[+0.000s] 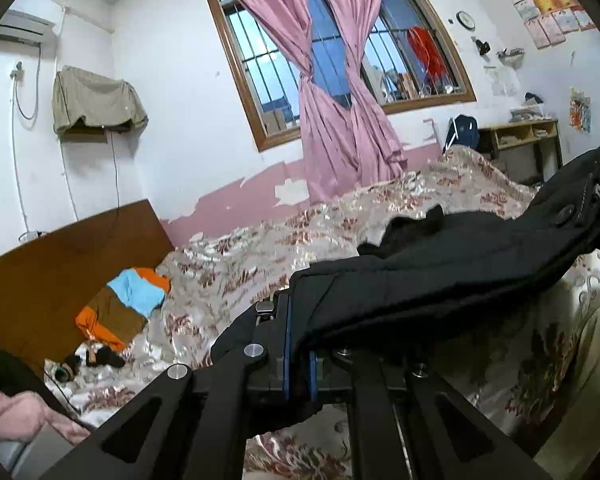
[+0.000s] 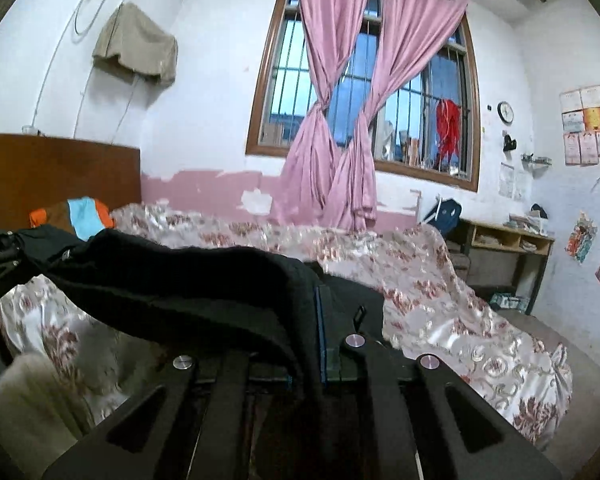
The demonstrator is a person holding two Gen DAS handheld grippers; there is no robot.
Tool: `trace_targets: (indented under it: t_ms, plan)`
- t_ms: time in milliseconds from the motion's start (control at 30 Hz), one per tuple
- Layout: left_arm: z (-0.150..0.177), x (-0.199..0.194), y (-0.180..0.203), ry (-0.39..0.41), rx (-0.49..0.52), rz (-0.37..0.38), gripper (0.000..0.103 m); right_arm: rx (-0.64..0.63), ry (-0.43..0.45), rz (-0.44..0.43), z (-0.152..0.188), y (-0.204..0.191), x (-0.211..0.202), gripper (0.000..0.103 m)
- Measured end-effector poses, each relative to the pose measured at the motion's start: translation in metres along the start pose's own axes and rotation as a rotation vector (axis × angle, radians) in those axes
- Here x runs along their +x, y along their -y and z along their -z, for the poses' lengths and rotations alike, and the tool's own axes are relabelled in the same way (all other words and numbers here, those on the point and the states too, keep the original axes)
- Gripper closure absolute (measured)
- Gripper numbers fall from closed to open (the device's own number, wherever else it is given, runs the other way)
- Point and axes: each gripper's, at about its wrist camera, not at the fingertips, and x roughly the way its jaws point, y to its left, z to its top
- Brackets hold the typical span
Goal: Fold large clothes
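Black garment held taut above the bed by both grippers

The bed (image 1: 260,248), under a floral cover, fills the room below the pink curtains (image 2: 332,120) at 12 o'clock. The black garment (image 1: 440,276) stretches across above it, sagging between the grips. The left gripper (image 1: 298,344) has its jaws clenched on one edge; the right gripper (image 2: 314,336) grasps the opposite edge. Folded orange and blue clothes (image 1: 128,300) lie at 9 o'clock by the headboard.

Black garment (image 1: 440,276), thick fabric with snap button, stretched in a sagging band above the floral bedspread, pinched at both ends.
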Motion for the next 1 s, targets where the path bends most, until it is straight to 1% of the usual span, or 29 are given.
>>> trace_targets:
  t_ms: [133, 233, 367, 500, 667, 767, 867, 1000]
  plan:
    - [-0.011, 0.014, 0.0, 0.008, 0.018, 0.006, 0.097, -0.006, 0.015, -0.008, -0.008, 0.002, 0.013, 0.096]
    - [-0.02, 0.032, -0.001, -0.007, 0.012, 0.023, 0.097, 0.002, -0.008, -0.023, -0.012, 0.007, 0.035, 0.096]
    - [-0.03, 0.053, 0.0, -0.005, 0.011, 0.027, 0.097, 0.075, -0.045, -0.05, -0.016, 0.012, 0.056, 0.096]
    - [-0.042, 0.074, 0.003, 0.01, 0.034, 0.019, 0.097, 0.077, -0.038, -0.048, -0.018, 0.009, 0.075, 0.096]
    - [-0.062, 0.113, 0.004, -0.002, 0.028, 0.045, 0.096, 0.075, -0.046, -0.07, -0.027, 0.009, 0.117, 0.096]
    - [-0.07, 0.138, 0.005, -0.021, 0.039, 0.053, 0.096, 0.049, -0.051, -0.077, -0.034, 0.009, 0.148, 0.096]
    - [-0.079, 0.173, 0.008, -0.049, 0.048, 0.064, 0.096, 0.046, -0.067, -0.093, -0.037, 0.011, 0.183, 0.096]
    - [-0.091, 0.215, 0.017, -0.07, 0.053, 0.077, 0.096, 0.038, -0.077, -0.086, -0.04, 0.012, 0.225, 0.096]
